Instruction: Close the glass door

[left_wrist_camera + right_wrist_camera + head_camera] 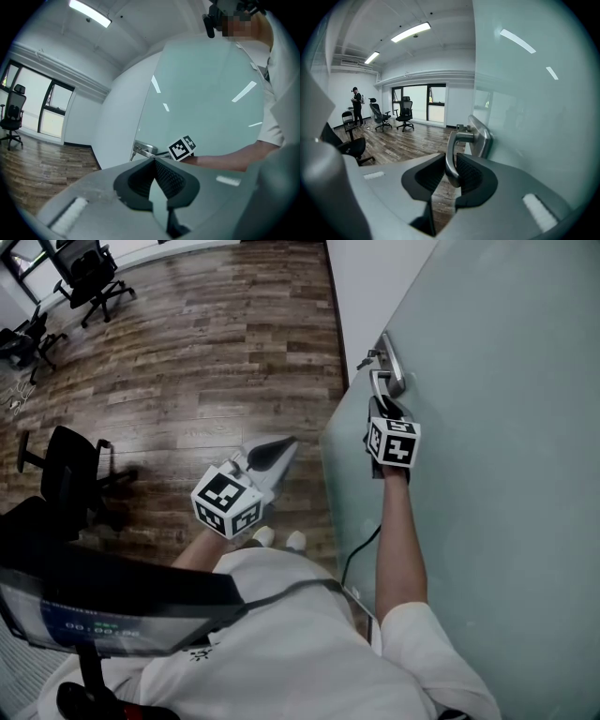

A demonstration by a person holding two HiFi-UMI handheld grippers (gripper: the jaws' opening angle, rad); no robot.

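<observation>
Starting with the glass door [506, 427]: where is it? — A

It fills the right side of the head view, frosted pale green. Its free edge runs down past a white wall [375, 287] to the wood floor [206, 352]. Top and hinge side are cut off and no frame shows, so I can't tell how far it stands from shut. — B

And the right gripper [451, 161]? — A

Up at the metal handle [461, 137]. In its own view the fingers are pinching the lever, one dark pad on each side. From the head camera the marker cube [393, 442] covers the fingertips, and only the handle's upper part shows above it. Something small sticks out beside the backplate [483, 136], too small to name. — B

And the left gripper [153, 161]? — A

Well apart from the door, held over the floor in front of the person's body. The fingers are pressed together at the tips, with nothing between them. Its view catches the right forearm [225, 161] and the cube against the glass, with the handle partly behind them. — B

Background? — A

Several office chairs [92, 277] stand far across the floor, with a black chair [70, 465] nearer. In the right gripper view a person [356, 105] stands by the far chairs, too small for detail. A dark cable [358, 554] drops from the right arm and goes behind the white shirt [281, 634], so its end is hidden. — B
</observation>
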